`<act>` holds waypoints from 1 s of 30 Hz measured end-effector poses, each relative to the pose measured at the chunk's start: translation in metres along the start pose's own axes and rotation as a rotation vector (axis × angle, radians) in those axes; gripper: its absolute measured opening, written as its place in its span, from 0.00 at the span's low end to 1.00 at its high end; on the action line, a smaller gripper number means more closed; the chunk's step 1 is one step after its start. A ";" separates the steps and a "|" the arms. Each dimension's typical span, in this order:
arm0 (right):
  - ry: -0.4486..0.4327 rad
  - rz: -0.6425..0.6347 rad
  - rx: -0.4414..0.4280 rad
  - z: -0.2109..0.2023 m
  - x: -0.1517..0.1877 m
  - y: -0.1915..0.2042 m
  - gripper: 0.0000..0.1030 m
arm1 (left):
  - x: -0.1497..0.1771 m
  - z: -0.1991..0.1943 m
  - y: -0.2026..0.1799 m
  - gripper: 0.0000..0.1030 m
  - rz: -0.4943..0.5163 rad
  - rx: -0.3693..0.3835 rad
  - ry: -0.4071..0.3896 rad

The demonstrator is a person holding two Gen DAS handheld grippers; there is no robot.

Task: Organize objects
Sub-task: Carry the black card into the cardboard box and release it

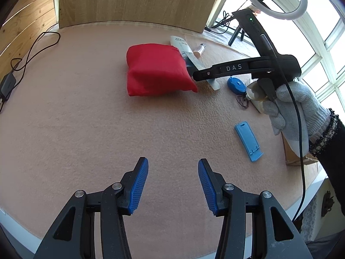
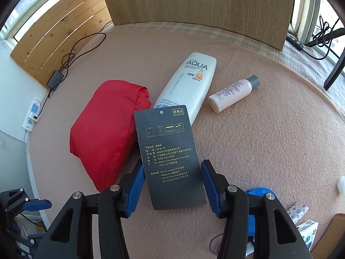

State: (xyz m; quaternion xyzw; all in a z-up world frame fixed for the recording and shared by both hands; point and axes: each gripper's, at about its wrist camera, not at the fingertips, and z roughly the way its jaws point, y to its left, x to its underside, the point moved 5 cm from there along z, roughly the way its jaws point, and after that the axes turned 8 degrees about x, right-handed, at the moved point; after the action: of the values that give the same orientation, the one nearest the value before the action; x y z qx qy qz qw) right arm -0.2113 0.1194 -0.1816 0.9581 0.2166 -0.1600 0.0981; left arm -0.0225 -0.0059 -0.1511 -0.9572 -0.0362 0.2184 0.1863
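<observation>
A black hang tag [image 2: 170, 157] with printed text lies between the fingers of my right gripper [image 2: 172, 183], which stands open; the tag's far end overlaps a white AQUA sunscreen tube [image 2: 189, 82]. A red fabric pouch [image 2: 105, 136] sits left of the tag, and a small pink bottle [image 2: 232, 92] with a grey cap to the right. In the left wrist view my left gripper [image 1: 173, 183] is open over bare pink tabletop, well short of the red pouch [image 1: 155, 71]. The right gripper [image 1: 237, 68], held by a gloved hand [image 1: 291, 108], reaches to the pouch's right edge.
A blue phone stand [image 1: 248, 141], a blue round case [image 1: 236, 85] and a hair tie [image 1: 242, 101] lie at the right. Patterned packets [image 2: 298, 210] sit near the right edge. A wooden board [image 1: 133, 0] closes the back. A power strip [image 2: 32, 112], an adapter [image 2: 55, 79] and cables are left.
</observation>
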 end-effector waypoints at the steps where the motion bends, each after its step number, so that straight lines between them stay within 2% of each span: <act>1: -0.008 0.011 0.001 -0.003 0.001 -0.002 0.47 | 0.000 0.000 -0.001 0.50 0.004 0.001 0.000; 7: -0.054 0.105 0.013 -0.036 0.012 -0.026 0.47 | -0.006 0.004 -0.010 0.50 0.030 0.015 -0.001; 14: -0.130 0.223 0.058 -0.090 0.048 -0.074 0.46 | -0.011 0.014 -0.029 0.50 0.071 0.048 0.009; 20: -0.189 0.329 0.127 -0.136 0.089 -0.107 0.46 | -0.015 0.028 -0.055 0.50 0.125 0.081 0.027; 23: -0.211 0.378 0.196 -0.157 0.112 -0.123 0.46 | -0.017 0.035 -0.068 0.50 0.149 0.096 0.037; 30: -0.200 0.515 0.323 -0.180 0.172 -0.164 0.46 | -0.023 0.049 -0.096 0.50 0.209 0.120 0.055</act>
State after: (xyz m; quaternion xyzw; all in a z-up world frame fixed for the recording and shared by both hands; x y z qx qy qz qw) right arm -0.0898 0.3770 -0.0934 0.9641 -0.0719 -0.2554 0.0028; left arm -0.0637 0.0963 -0.1472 -0.9486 0.0820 0.2118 0.2206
